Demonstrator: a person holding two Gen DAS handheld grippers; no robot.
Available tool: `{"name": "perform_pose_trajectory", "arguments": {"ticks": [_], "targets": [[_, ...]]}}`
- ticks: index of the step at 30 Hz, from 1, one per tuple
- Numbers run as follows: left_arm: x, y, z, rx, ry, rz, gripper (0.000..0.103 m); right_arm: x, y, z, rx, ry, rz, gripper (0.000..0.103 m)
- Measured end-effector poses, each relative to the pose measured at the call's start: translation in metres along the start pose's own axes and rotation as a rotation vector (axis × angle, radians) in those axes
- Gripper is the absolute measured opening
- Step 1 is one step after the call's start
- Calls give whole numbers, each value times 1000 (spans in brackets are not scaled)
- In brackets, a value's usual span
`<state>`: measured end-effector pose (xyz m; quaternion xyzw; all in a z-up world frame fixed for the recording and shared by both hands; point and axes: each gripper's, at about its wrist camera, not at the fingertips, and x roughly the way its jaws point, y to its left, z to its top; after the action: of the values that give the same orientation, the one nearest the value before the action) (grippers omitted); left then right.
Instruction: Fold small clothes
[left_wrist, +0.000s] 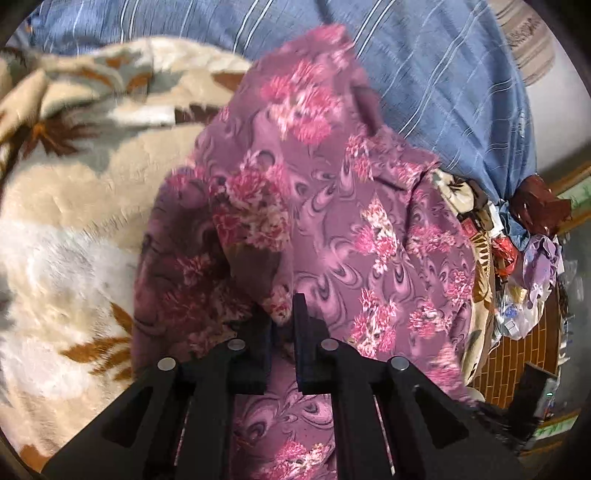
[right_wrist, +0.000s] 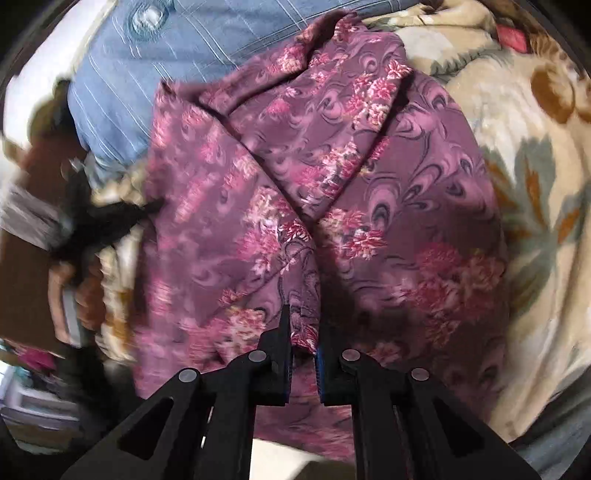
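From the left wrist view we see a cream plush blanket with brown leaf patterns at left, and on it the purple floral garment, rumpled, with a blue striped sheet behind. The left gripper has its fingers pinched on a fold of the garment's near edge (cloth bunches between the tips). In the right wrist view the same garment fills the middle, and the right gripper is likewise clamped on a gathered fold, the blanket lying to its right.
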<state>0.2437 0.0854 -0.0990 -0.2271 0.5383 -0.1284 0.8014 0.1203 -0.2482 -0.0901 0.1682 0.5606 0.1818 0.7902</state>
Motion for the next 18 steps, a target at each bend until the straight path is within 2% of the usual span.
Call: {"name": "perform_pose_trajectory", "arguments": {"ticks": [2,4,6,7,9,10,11,12,13,14,16,17,18], "targets": [[3,2,2,-14,10,-13,6,-17,10,-2,-60,-33,-21,9],[12,1,2,0,31,25,11,-18,16,-7,-101,-9,-35,10],[15,-4,1,53,49,73,12,-3,15,-15,-130,46,-63,11],[11,-9,1,83,51,82,16,8,13,-20,-142,74,-92,15],[-5,-20,0,174,34,86,23,11,15,-24,-152,59,-135,17],[-13,-26,-1,209,15,86,31,4,15,-23,-149,38,-118,23],[-28,-31,-1,244,-24,70,37,-4,16,-21,-146,17,-98,34],[-39,-32,0,249,-52,42,50,-20,17,-17,-152,-31,-69,43],[-53,-34,2,226,-92,-12,57,-34,19,-12,-162,-78,-57,66],[-60,-35,5,203,-115,-51,58,-43,21,-5,-168,-122,-55,79],[-68,-44,13,169,-146,-142,61,-62,21,22,-164,-203,-22,79],[-68,-53,21,153,-159,-158,63,-65,17,41,-142,-219,8,79],[-65,-60,30,138,-171,-140,65,-67,9,58,-122,-231,34,79]]}}
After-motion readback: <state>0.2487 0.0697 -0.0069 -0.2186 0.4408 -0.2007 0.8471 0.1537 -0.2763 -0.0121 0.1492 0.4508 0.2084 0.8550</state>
